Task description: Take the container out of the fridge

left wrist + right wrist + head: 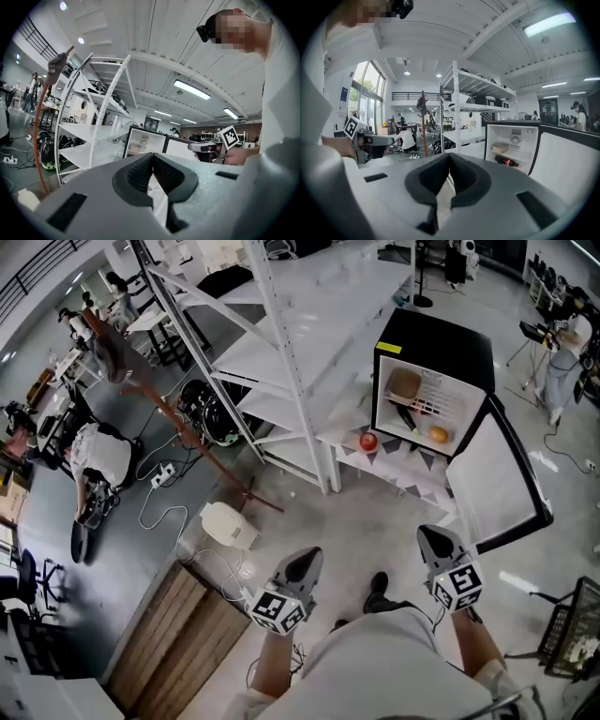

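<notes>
glossy grey floor point(366, 521), white painted metal shelving point(281, 343), wooden planks point(178, 634).
fridge point(441, 341): smooth black shell, smooth white inside; left claw point(152, 157) and right claw point(449, 157): matt grey plastic.

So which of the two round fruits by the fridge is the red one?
The red fruit is the left one, at the lower left corner of the fridge. The orange fruit lies farther right, inside it.

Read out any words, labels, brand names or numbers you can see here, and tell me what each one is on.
Nothing here can be read clearly.
Yellow sticker on the fridge: too small to read.
Bottle inside it, red label: blurred.
Blue wall sign: too small to read.
Marker cubes: square patterns only, no letters.
</notes>
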{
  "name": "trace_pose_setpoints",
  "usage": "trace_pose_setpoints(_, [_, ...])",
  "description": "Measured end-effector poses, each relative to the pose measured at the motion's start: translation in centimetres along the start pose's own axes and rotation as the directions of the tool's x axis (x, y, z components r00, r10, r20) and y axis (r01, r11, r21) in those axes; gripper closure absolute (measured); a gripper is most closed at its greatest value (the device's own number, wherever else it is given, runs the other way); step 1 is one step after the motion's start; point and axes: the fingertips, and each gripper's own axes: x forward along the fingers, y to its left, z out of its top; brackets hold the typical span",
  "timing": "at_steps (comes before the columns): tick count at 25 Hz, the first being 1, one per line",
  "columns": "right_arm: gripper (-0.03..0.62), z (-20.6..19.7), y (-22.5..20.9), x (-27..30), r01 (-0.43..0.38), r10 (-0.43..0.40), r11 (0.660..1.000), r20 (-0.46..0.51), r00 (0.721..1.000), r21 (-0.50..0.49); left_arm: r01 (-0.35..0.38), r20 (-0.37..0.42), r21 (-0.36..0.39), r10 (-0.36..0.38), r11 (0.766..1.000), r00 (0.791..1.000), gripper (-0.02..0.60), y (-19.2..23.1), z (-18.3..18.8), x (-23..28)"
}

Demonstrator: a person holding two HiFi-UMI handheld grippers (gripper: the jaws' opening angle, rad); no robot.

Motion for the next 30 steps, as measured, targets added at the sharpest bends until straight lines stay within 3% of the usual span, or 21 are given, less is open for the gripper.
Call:
trace_pose_setpoints(17, [0.586, 2.6, -9.3, 10.0, -0.18, 0.18, 0.983, 0.001, 0.984, -0.021, -0.125, 0.004, 0.016, 0.125, 0.992, 0.992, 0.577, 4.1, 3.2, 11.5])
trace_pose_setpoints(22, [0.588, 2.3, -12.2, 10.9, -0.172, 0.172, 0.985, 0.001, 0.985, -0.01, -0.121, -0.014, 0.018, 0.121, 0.993, 0.993, 0.577, 4.5, 3.0, 14.6])
trace_pose_setpoints(30, [0.588, 1.8, -15.7, 11.9, -0.114, 0.114, 0.993, -0.001, 0.993, 0.041, -0.055, -0.057, 0.03, 0.056, 0.998, 0.997, 0.577, 5.0, 3.3, 19.3])
